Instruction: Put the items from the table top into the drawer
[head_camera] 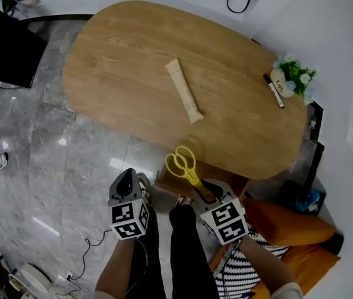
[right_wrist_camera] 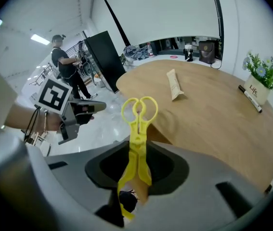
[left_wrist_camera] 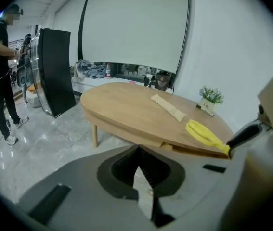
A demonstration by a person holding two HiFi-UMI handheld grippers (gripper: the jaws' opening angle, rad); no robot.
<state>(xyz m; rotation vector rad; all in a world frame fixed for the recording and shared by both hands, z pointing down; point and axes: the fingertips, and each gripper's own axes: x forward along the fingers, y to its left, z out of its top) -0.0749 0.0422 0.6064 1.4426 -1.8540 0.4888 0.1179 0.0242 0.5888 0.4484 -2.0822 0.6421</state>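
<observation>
Yellow scissors (head_camera: 185, 166) stick up out of my right gripper (head_camera: 206, 192), which is shut on their blade end, the handle loops (right_wrist_camera: 138, 109) pointing toward the table. They hang just off the near edge of the oval wooden table (head_camera: 126, 61). A beige packet (head_camera: 183, 90) lies mid-table and a black marker (head_camera: 273, 90) lies at the right end. Under the near edge shows a wooden drawer front (left_wrist_camera: 194, 149). My left gripper (head_camera: 128, 178) hovers over the floor to the left of the right one, its jaws together with nothing between them.
A small potted plant (head_camera: 294, 76) stands by the marker. A black cabinet (left_wrist_camera: 54, 71) stands left of the table with a person (left_wrist_camera: 1, 71) beyond it. An orange cushion (head_camera: 294, 223) lies at the lower right. Cables trail on the grey floor (head_camera: 83, 254).
</observation>
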